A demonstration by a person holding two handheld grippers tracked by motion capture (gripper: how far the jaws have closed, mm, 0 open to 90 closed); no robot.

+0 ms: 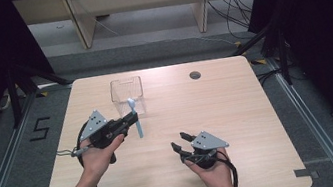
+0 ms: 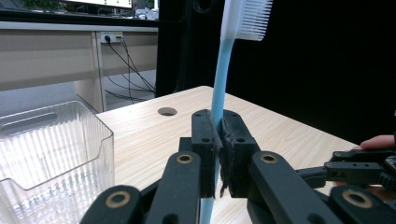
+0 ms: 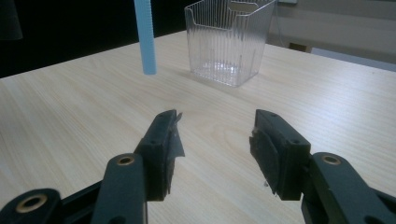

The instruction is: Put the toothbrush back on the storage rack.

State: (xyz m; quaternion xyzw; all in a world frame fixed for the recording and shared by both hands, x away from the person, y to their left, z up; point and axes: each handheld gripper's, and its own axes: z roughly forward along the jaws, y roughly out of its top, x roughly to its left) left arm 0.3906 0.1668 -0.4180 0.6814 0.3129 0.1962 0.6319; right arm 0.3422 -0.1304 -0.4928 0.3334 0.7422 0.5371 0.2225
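My left gripper [image 1: 133, 121] [image 2: 218, 140] is shut on the handle of a light blue toothbrush [image 1: 132, 104] [image 2: 219, 79], which stands upright with its white bristle head on top. The brush hangs above the wooden table [image 1: 237, 107], just in front of a clear ribbed plastic bin [image 1: 125, 83] [image 2: 51, 149]. My right gripper [image 1: 178, 140] [image 3: 215, 135] stands open near the table's front right, with nothing between its pads. In the right gripper view, the toothbrush's lower end [image 3: 145, 37] hangs left of the bin [image 3: 229, 42]. The right gripper's jaws [image 2: 355, 170] also reach in at the lower right of the left gripper view.
A round cable hole [image 1: 195, 75] [image 2: 167, 111] sits in the table's far right part. Black curtains flank the table on both sides. Wooden desks [image 1: 140, 1] and loose cables stand on the floor beyond the far edge.
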